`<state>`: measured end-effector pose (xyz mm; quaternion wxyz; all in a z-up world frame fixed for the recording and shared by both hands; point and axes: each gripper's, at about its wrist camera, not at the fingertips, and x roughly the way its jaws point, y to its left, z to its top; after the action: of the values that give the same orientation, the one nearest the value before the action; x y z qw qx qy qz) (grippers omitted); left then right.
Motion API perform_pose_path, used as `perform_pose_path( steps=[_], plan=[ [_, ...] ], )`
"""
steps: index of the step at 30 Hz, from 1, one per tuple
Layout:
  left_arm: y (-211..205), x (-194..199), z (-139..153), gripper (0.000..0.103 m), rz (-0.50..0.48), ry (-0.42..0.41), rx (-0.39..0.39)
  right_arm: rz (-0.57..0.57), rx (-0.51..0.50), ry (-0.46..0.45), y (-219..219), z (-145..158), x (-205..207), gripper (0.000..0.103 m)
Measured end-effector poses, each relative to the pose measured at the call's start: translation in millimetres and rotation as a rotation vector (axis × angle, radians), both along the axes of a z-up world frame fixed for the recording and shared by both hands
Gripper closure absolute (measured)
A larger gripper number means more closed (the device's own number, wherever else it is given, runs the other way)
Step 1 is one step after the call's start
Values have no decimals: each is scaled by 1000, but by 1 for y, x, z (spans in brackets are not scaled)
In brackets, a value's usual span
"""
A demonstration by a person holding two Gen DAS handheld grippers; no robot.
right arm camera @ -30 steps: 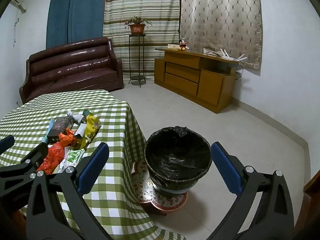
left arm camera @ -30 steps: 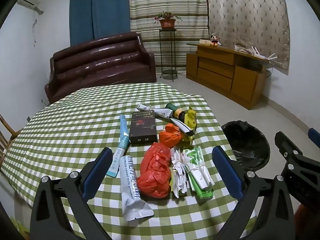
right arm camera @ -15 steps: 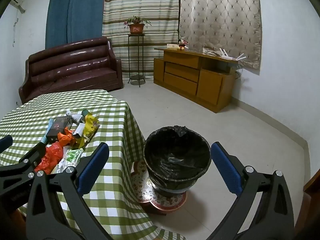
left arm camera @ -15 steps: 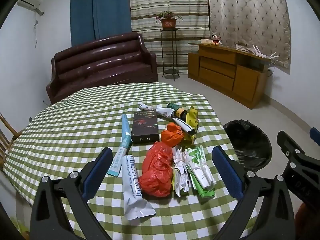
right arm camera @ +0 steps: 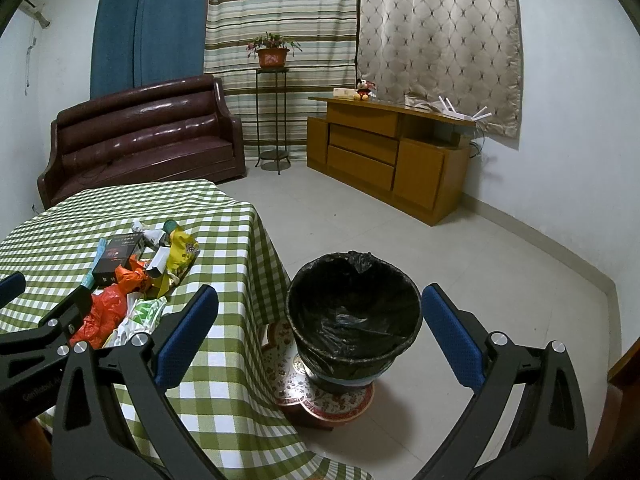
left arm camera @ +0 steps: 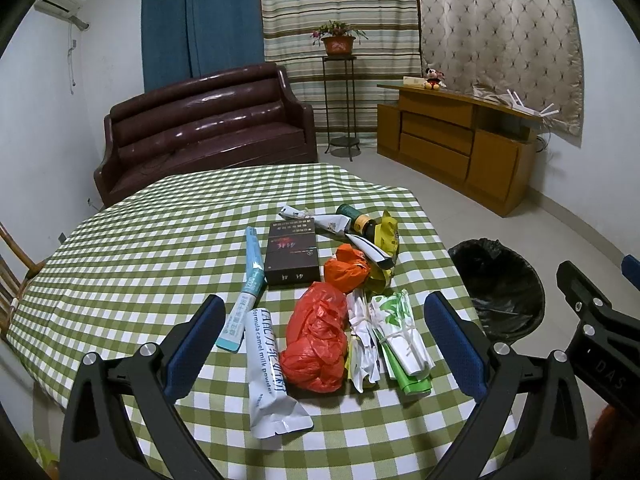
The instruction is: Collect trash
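Trash lies in a heap on the green checked table (left arm camera: 132, 240): a red plastic bag (left arm camera: 316, 336), an orange bag (left arm camera: 346, 272), a white milk-powder sachet (left arm camera: 270, 376), a green and white packet (left arm camera: 400, 332), a blue tube (left arm camera: 250, 280), a dark box (left arm camera: 294, 252), a yellow wrapper (left arm camera: 386, 236) and a small bottle (left arm camera: 356, 216). My left gripper (left arm camera: 326, 344) hangs open just short of the red bag, holding nothing. A black-lined bin (right arm camera: 354, 312) stands on the floor beside the table. Open and empty, my right gripper (right arm camera: 316, 336) is above and in front of the bin.
The bin rests on a patterned stand (right arm camera: 320, 396). A brown sofa (left arm camera: 204, 128), a plant stand (left arm camera: 340, 92) and a wooden cabinet (left arm camera: 460, 140) line the far walls. Bare tiled floor (right arm camera: 500, 280) lies right of the bin. A wooden chair (left arm camera: 12, 272) edges the table's left.
The left gripper has drifted slightly back and up, so the trash sits a bit farther away. The right gripper has barely moved. Both stay open.
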<state>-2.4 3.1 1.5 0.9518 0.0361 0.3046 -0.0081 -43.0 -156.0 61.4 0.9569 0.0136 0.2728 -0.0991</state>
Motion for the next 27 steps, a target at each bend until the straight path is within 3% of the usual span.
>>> perform_pose_path(
  steps=[27],
  plan=[
    [5, 0, -2, 6, 4, 3, -2, 0, 1, 1, 0, 0, 0, 4]
  ],
)
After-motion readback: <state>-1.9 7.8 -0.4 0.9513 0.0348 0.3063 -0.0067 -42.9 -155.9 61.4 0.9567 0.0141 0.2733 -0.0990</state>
